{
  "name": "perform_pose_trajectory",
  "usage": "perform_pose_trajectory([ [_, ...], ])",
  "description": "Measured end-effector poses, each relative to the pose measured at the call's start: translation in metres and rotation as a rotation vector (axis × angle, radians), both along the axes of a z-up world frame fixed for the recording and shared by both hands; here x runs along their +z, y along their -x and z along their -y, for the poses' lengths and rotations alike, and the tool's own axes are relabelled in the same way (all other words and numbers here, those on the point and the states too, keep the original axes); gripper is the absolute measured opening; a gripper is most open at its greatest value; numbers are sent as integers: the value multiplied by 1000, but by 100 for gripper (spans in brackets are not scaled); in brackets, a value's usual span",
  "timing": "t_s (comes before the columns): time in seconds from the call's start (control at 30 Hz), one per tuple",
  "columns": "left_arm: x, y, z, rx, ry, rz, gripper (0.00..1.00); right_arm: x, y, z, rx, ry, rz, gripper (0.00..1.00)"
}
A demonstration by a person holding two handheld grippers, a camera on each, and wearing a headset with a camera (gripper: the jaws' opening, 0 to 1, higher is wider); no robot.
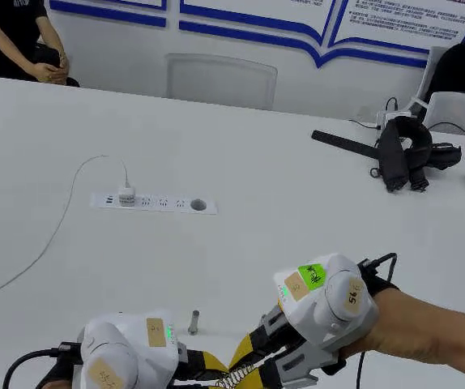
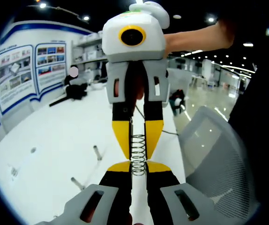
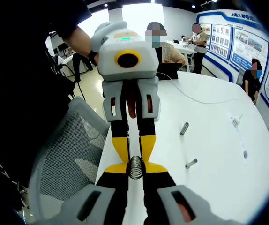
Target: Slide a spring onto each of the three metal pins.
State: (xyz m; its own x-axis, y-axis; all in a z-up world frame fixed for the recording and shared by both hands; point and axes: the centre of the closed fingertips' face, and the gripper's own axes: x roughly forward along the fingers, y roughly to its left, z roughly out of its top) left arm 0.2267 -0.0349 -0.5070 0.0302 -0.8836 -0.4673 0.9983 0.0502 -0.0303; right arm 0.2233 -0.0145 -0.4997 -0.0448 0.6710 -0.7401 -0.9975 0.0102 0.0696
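At the near edge of the white worktop, the left gripper and the right gripper face each other tip to tip, with 1 spring stretched between them. Both pairs of jaws are closed on it: the left gripper pinches 1 end between its yellow tips and the right gripper pinches the other. The spring is held off the worktop, just above that near edge. In the head view, 1 metal pin stands upright close to the near edge, just beyond the left gripper and well clear of the spring. The left gripper view shows 2 pins on the worktop to the side of the jaws, 1 nearer and 1 farther, both apart from the spring. Towards the middle of the worktop lies a white power strip with a plug in it, and a thin cable runs towards the left edge. A black strap bundle lies near the far right corner.
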Motion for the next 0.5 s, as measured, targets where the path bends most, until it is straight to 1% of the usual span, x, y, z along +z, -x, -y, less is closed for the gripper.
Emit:
perform_pose_trajectory([
  [0.1,-2,0,0,5,-5,-1,10,-3,0,1,6,8,3,12],
  [0.23,-5,-1,-1,25,-7,-14,11,-5,-2,0,8,18,4,12],
  [0.33,-11,-2,-4,41,-25,-22,16,-6,-4,1,6,21,3,12],
  [0.4,-14,-3,-7,51,-26,-33,17,-7,-6,1,1,23,2,12],
  [0.5,-18,-4,-12,70,-35,-40,19,-10,-10,4,-13,36,3,12],
])
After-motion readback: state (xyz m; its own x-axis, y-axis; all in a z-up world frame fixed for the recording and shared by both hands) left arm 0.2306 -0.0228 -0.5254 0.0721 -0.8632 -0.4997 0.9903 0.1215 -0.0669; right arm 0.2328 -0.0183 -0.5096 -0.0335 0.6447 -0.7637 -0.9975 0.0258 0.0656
